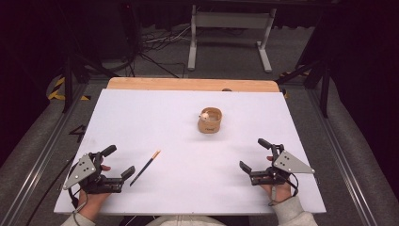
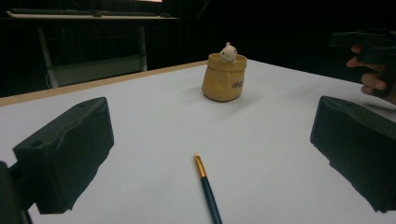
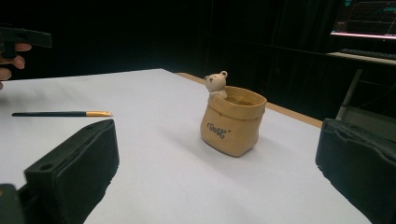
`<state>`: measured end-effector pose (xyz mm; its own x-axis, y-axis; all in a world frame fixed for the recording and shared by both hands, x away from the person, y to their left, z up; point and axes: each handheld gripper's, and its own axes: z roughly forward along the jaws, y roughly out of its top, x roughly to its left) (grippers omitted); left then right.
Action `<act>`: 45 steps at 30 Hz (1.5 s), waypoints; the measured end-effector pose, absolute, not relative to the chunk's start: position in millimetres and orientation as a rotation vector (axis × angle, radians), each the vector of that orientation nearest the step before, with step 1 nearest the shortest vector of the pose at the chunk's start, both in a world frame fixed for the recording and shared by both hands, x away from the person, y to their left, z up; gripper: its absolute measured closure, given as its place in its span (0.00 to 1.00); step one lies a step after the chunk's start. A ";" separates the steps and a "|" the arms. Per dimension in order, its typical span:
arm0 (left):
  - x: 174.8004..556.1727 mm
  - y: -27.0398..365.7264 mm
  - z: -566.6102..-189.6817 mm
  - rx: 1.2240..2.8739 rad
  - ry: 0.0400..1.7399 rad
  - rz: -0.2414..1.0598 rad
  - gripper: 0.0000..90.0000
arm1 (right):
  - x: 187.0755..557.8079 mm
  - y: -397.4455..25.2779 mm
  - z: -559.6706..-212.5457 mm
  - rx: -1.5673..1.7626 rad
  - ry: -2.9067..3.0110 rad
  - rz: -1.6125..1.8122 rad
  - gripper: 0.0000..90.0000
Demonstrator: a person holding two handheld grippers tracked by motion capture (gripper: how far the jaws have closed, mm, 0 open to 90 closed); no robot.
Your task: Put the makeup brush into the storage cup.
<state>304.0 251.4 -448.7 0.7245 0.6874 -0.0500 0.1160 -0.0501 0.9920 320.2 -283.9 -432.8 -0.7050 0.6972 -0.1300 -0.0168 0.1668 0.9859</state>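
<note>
A tan sack-shaped pot (image 1: 210, 120) (image 2: 224, 77) (image 3: 232, 121) with a small white bear figure (image 3: 216, 83) on its rim stands upright near the middle of the white table top (image 1: 188, 117). A thin dark paintbrush (image 1: 145, 167) (image 2: 208, 189) (image 3: 60, 113) with a gold ferrule lies flat at the front left. My left gripper (image 1: 117, 161) rests open just left of the brush, with nothing between its jaws. At the front right my right gripper (image 1: 254, 155) is open too, empty, well short of the pot.
A wooden strip (image 1: 192, 84) runs along the table's far edge. Beyond it stand white desk legs (image 1: 229, 33) and floor cables (image 1: 155, 47). Dark metal rails (image 1: 35, 155) flank both table sides. A monitor (image 3: 364, 18) glows in the right gripper view.
</note>
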 end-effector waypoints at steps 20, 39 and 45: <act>311.1 244.3 -434.7 1.528 0.670 0.517 0.00 | 321.4 -284.6 -433.0 0.671 1.881 1.597 0.00; 326.2 227.3 -416.8 1.525 0.619 0.487 0.00 | 322.8 -284.5 -434.1 0.675 1.898 1.604 0.00; 331.5 222.7 -413.3 1.540 0.626 0.483 0.00 | 322.6 -284.1 -433.7 0.666 1.901 1.609 0.00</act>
<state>331.5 222.7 -413.3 0.7580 0.6485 -0.0691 0.0976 -0.0080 0.9952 322.6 -284.1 -433.7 -0.7222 0.6849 -0.0968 0.0180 0.1584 0.9872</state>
